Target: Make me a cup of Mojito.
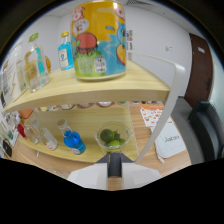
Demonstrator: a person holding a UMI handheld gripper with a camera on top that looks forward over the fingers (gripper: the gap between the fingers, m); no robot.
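Ahead, a round clear glass bowl of limes; finger state indiscernible

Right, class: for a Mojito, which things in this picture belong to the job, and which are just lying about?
Belong to the job:
- bowl of limes, just ahead of the fingers
- gripper

Lying about, as far as I can tell:
- big colourful can on the upper shelf
- blue bottle on the lower shelf
- papers beside the shelves
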